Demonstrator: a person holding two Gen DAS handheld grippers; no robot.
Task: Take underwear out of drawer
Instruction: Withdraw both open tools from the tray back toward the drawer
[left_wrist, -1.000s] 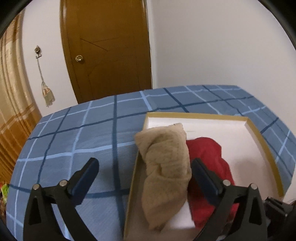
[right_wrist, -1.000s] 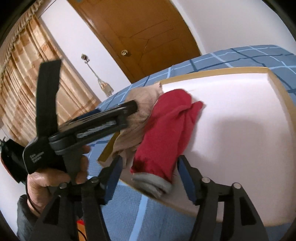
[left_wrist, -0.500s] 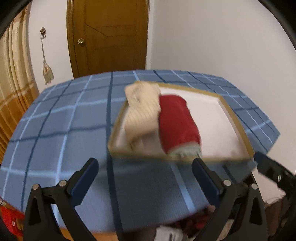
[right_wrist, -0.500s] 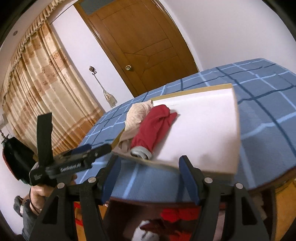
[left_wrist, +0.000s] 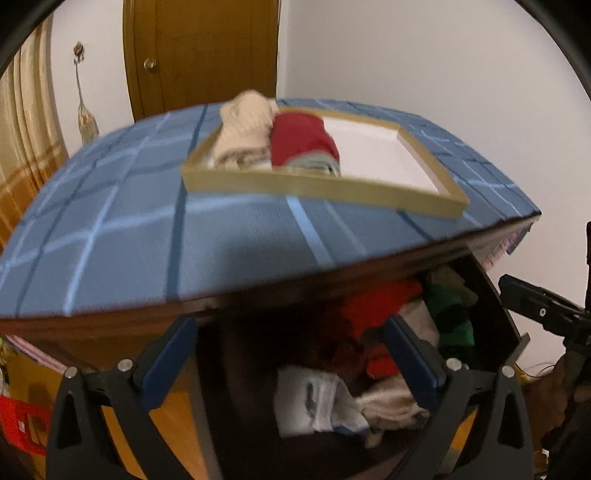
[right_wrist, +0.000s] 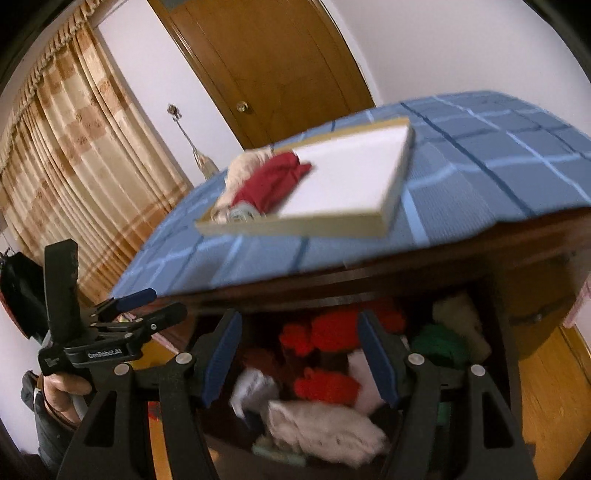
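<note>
An open dark drawer (left_wrist: 493, 306) (right_wrist: 496, 332) under the table top holds several crumpled pieces of underwear: red (left_wrist: 376, 306) (right_wrist: 332, 384), white (left_wrist: 314, 398) (right_wrist: 251, 387), green (left_wrist: 450, 325) (right_wrist: 436, 343) and beige (right_wrist: 321, 428). My left gripper (left_wrist: 288, 350) hovers open above the drawer, with nothing between its blue pads. My right gripper (right_wrist: 299, 354) is open over the same drawer, also holding nothing. On the table, a shallow tray (left_wrist: 314, 186) (right_wrist: 295, 225) holds a beige piece (left_wrist: 243, 125) (right_wrist: 243, 166) and a red piece (left_wrist: 303, 140) (right_wrist: 269, 181).
A blue checked cloth (left_wrist: 110, 240) (right_wrist: 480, 173) covers the table, whose front edge overhangs the drawer. A hand (right_wrist: 62, 391) holds the left gripper (right_wrist: 155, 306) at the left. Behind stand a wooden door (left_wrist: 203, 51), a curtain (right_wrist: 74, 166) and a white wall. The right gripper (left_wrist: 543, 314) shows at the right edge.
Both grippers have pulled back from the tray and sunk toward the table's front edge. The open drawer with its underwear has come into view beneath them. Both stayed open.
</note>
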